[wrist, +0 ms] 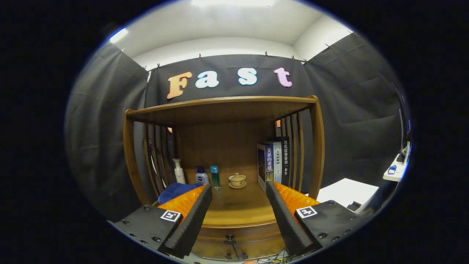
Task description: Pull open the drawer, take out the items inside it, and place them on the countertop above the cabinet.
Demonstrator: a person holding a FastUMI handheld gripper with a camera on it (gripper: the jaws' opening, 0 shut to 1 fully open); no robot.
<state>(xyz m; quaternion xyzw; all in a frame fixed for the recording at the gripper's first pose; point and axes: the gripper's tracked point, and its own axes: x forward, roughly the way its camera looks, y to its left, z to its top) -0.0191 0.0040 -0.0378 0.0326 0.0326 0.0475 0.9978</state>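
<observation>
- Jaws [238, 190] wide apart, nothing between them; aimed at a wooden cabinet [315, 146] with slatted sides.
- Drawer [234, 238] sits low between the jaws, just under the desk [234, 209]; front looks closed, small dark knob [229, 240] at centre. Contents cannot be seen.
- On the desk beyond the jaws: white pump bottle [178, 171], small white-and-blue bottle [201, 176], teal bottle [215, 176], lidded cup [237, 179] on a saucer.
- Books [274, 161] stand upright to the right.
- Blue cloth [176, 190] lies beside the left finger.

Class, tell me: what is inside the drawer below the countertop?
Unknown. The drawer is closed, its front and knob hiding any contents. The open gripper is above it, holding nothing.
</observation>
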